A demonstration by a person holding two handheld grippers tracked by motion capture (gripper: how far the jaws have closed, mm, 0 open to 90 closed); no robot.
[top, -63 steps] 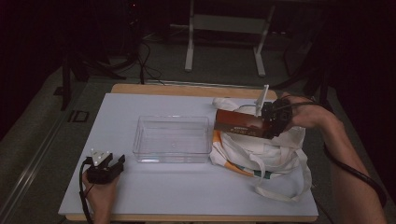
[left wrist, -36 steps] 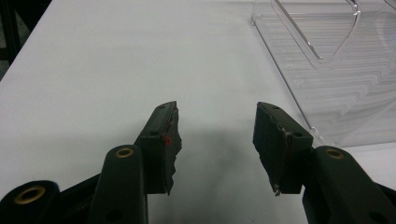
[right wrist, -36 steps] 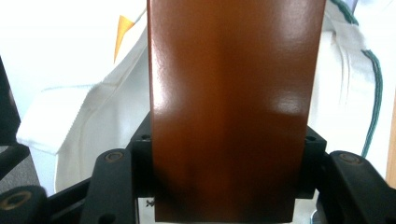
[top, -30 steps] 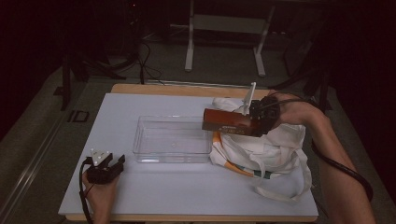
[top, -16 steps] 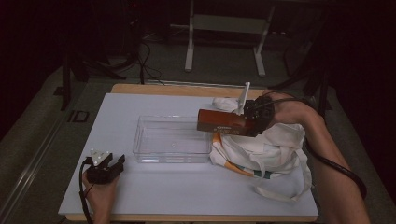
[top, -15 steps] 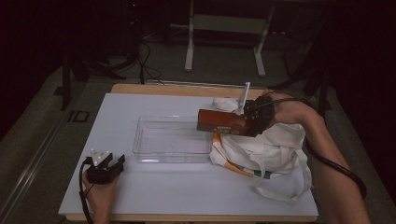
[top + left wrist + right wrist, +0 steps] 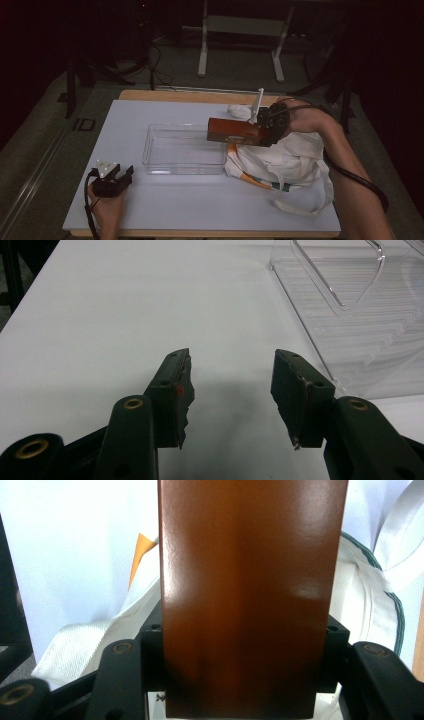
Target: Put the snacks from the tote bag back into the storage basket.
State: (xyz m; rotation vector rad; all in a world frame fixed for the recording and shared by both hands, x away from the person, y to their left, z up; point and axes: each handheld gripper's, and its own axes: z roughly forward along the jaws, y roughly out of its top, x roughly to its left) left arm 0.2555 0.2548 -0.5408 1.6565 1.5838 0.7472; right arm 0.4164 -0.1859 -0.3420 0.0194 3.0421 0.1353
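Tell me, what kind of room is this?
Probably a lab or recording workshop, not a home. A white table stands in a dark room with cables trailing over the floor and a metal stand behind. A person works with hand-held grippers that trail cables.

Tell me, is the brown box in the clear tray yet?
Not yet. The brown box is out of the white bag, clamped in the right tool and hanging at the edge of the clear tray. Lowering it in is left. The left tool rests open on the table.

White table (image 7: pixel 165 210), clear tray (image 7: pixel 182 150), cloth bag (image 7: pixel 290 160)
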